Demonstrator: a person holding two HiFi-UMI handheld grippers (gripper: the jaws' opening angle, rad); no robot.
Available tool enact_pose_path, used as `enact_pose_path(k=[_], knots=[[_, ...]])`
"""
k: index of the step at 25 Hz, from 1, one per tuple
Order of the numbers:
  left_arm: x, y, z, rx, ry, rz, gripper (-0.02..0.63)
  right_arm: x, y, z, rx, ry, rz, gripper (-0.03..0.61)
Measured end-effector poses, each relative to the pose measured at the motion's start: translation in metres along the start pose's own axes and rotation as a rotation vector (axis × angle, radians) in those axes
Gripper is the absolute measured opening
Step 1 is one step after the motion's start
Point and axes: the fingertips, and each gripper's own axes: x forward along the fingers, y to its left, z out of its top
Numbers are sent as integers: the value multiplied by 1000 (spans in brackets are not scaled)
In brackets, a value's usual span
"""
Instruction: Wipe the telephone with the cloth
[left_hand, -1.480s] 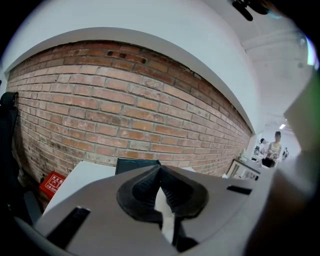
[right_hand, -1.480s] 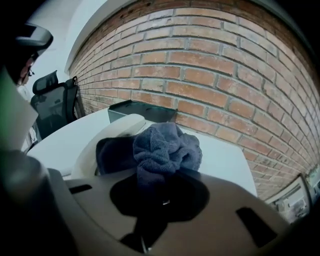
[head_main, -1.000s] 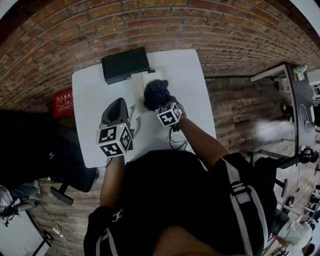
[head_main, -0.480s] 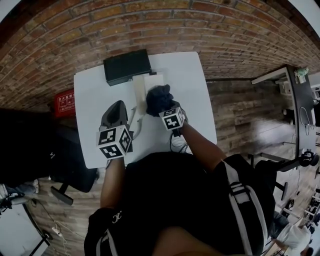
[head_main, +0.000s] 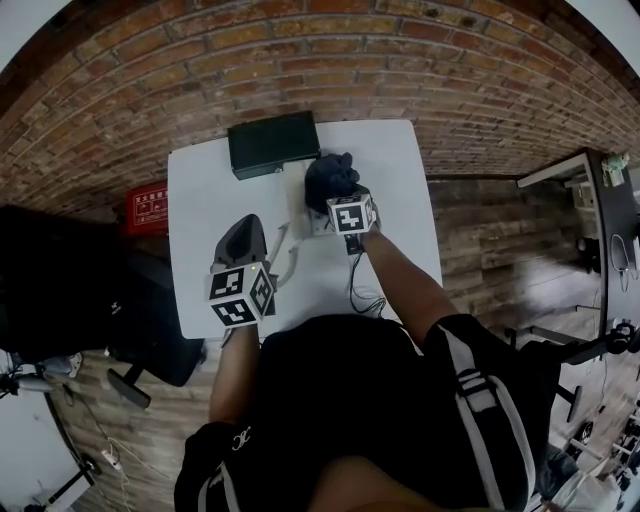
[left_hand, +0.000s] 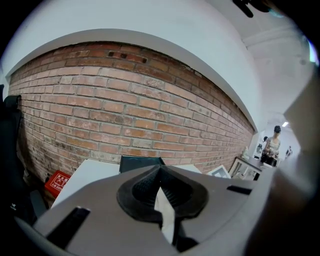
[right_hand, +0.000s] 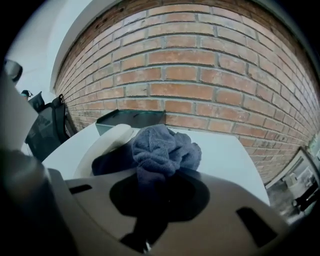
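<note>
The dark blue cloth (head_main: 330, 178) is bunched in my right gripper (head_main: 338, 200), which is shut on it over the far middle of the white table (head_main: 200, 200). In the right gripper view the cloth (right_hand: 165, 147) lies against the white telephone handset (right_hand: 106, 142), and my right gripper (right_hand: 160, 175) pinches its near end. Little of the telephone (head_main: 316, 222) shows from above, beside its coiled cord (head_main: 287, 262). My left gripper (head_main: 243, 238) is low over the table to the left, apart from the phone. Its jaws (left_hand: 160, 172) meet at the tip and hold nothing.
A black box (head_main: 272, 143) sits at the table's far edge against the brick wall (head_main: 330, 60). A red item (head_main: 150, 207) and a black chair (head_main: 60, 290) are on the floor to the left. A thin cable (head_main: 355, 290) runs off the near edge. Another desk (head_main: 600, 200) stands at the right.
My right gripper has carried the cloth farther along the telephone, toward the black box. The left gripper has stayed about where it was.
</note>
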Motion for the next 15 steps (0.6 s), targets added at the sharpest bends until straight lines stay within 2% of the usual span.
enact_pose_path(k=[4,7,11,15], knots=[[-2,-3,3,4,-11,0,0,6,-1,10,15,20,8,37],[-4,-7,7,11,-28,-8,0,-10,-4,24,45,-38,16,37],[0,-10,21,30,-73,-15,0,-56,-3,76,56,-231,46,37],[-1,-13,43,47,-132,-13,0,-136,-5,134,53,-475,72,35]])
